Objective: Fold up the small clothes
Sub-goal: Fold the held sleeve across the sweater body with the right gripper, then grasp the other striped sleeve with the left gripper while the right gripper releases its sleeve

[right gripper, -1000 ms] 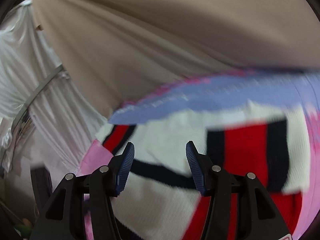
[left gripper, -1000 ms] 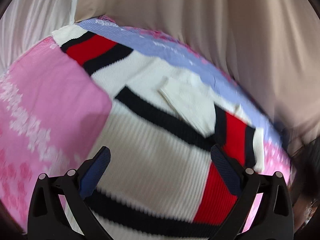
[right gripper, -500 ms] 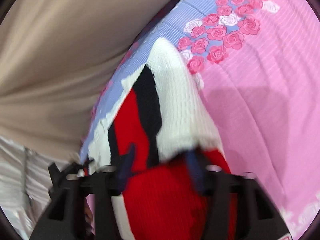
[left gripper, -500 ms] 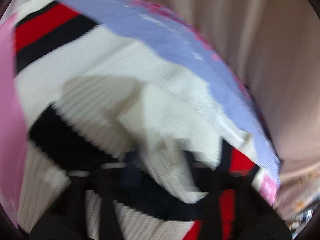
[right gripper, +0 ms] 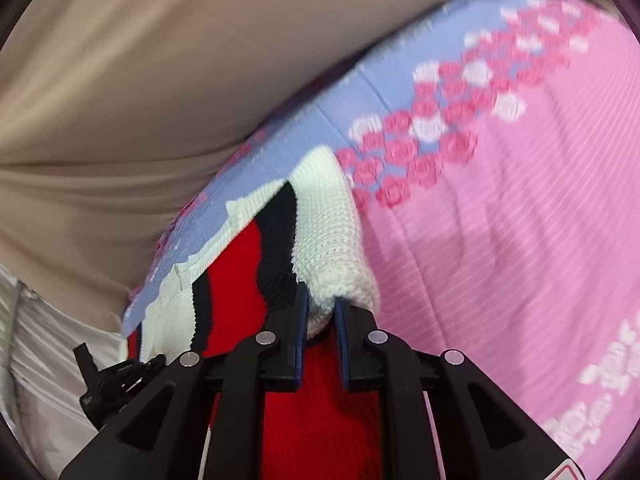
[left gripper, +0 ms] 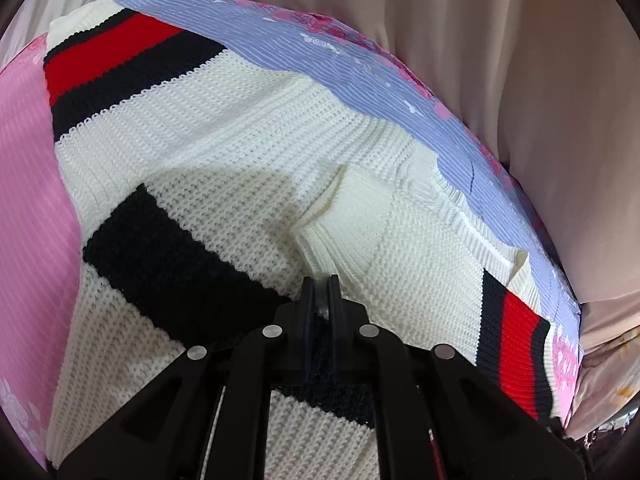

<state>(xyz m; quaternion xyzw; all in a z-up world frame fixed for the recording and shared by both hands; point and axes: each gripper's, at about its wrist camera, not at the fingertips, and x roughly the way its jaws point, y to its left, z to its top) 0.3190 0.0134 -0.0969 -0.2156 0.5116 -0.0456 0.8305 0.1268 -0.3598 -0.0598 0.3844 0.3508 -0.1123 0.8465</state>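
A small white knit sweater with black and red stripes lies spread on a pink and lilac flowered cloth. My left gripper is shut on the sweater's knit near its middle, beside a folded white cuff. In the right wrist view my right gripper is shut on the white edge of the sweater, beside its red and black band, and lifts it a little off the cloth.
Beige curtain fabric hangs behind the cloth's far edge and shows in the right wrist view too. White drape and a black device lie at the lower left of the right wrist view.
Both grippers were open above the sweater a second ago. They came down onto it and closed, the left on the middle knit, the right on the striped edge.
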